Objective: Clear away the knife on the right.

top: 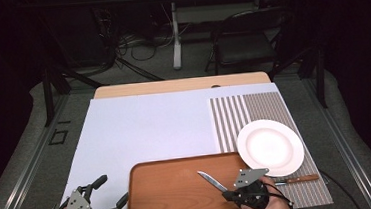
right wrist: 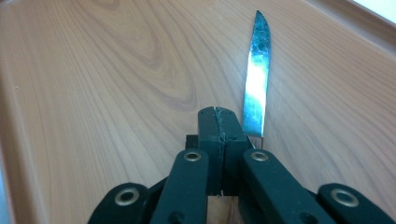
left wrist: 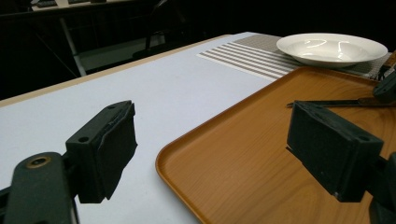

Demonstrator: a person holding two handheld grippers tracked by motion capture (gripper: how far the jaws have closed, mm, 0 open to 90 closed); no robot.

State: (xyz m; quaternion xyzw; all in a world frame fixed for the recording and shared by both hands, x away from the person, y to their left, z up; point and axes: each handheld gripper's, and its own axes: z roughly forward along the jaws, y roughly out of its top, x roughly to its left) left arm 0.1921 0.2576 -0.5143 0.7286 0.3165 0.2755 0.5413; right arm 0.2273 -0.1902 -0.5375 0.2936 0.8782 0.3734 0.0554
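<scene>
Knife [right wrist: 257, 88] in closed right claw [top: 229, 193] above tray [top: 170, 196].

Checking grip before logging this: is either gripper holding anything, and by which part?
The right gripper is shut on the knife at the base of the blade, over the wooden tray. The left gripper is open, holding nothing.

You have open white tabletop [top: 145, 127] ahead and left of the wooden tray [top: 170, 196]. The tray's left half lies bare. A knife [top: 210, 180] crosses its right side; the plate [top: 270, 147] blocks the striped placemat [top: 254, 108].
</scene>
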